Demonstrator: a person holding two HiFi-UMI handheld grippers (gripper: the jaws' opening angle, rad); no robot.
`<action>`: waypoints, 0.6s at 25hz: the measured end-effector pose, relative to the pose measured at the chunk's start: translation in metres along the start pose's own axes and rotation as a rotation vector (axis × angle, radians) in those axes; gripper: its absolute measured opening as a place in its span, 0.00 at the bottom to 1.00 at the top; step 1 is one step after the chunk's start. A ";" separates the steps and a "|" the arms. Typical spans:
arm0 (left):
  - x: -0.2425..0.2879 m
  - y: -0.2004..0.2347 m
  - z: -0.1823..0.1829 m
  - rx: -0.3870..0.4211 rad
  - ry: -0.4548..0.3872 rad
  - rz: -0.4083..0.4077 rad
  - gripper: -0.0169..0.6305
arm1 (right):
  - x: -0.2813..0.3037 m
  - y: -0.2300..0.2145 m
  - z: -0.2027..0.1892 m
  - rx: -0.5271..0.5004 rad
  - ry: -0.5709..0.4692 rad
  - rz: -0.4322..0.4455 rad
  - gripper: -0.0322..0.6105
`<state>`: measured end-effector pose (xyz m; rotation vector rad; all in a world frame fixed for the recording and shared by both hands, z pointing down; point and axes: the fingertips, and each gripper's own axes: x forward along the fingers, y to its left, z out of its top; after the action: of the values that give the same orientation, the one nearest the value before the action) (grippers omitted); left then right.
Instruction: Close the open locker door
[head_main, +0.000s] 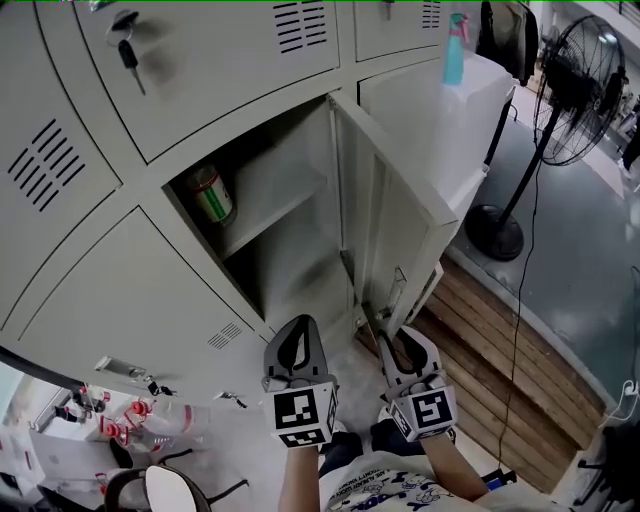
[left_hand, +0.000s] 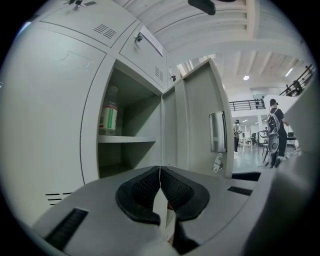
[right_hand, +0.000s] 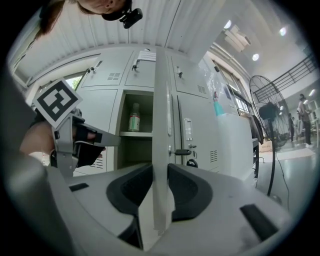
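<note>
The open locker door (head_main: 400, 210) swings out to the right of its compartment (head_main: 290, 240), which holds a green-labelled bottle (head_main: 212, 195) on a shelf. My right gripper (head_main: 395, 340) is at the door's lower free corner. In the right gripper view the door's thin edge (right_hand: 161, 125) runs upright between the jaws of the right gripper (right_hand: 160, 185), and both pads press on it. My left gripper (head_main: 297, 340) hangs just left of it, below the compartment, shut and holding nothing. Its view looks into the compartment, with the door (left_hand: 197, 125) and the bottle (left_hand: 108, 112).
Closed lockers surround the opening, and keys (head_main: 128, 50) hang from an upper one. A white cabinet with a blue spray bottle (head_main: 455, 48) stands right behind the door. A pedestal fan (head_main: 575, 90) and wooden slats (head_main: 500, 350) are at the right. Several bottles (head_main: 150, 415) lie lower left.
</note>
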<state>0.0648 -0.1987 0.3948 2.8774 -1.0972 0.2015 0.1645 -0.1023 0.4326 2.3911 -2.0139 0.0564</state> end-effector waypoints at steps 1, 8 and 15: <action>-0.003 0.005 -0.001 -0.002 0.000 0.009 0.04 | 0.002 0.005 0.000 0.000 0.000 0.008 0.20; -0.027 0.038 -0.001 -0.013 -0.005 0.083 0.04 | 0.013 0.039 -0.001 -0.010 -0.005 0.059 0.23; -0.053 0.075 -0.007 -0.024 0.000 0.182 0.04 | 0.029 0.075 0.000 -0.013 -0.021 0.125 0.24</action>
<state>-0.0251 -0.2192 0.3947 2.7554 -1.3525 0.1944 0.0954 -0.1438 0.4332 2.2645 -2.1642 0.0198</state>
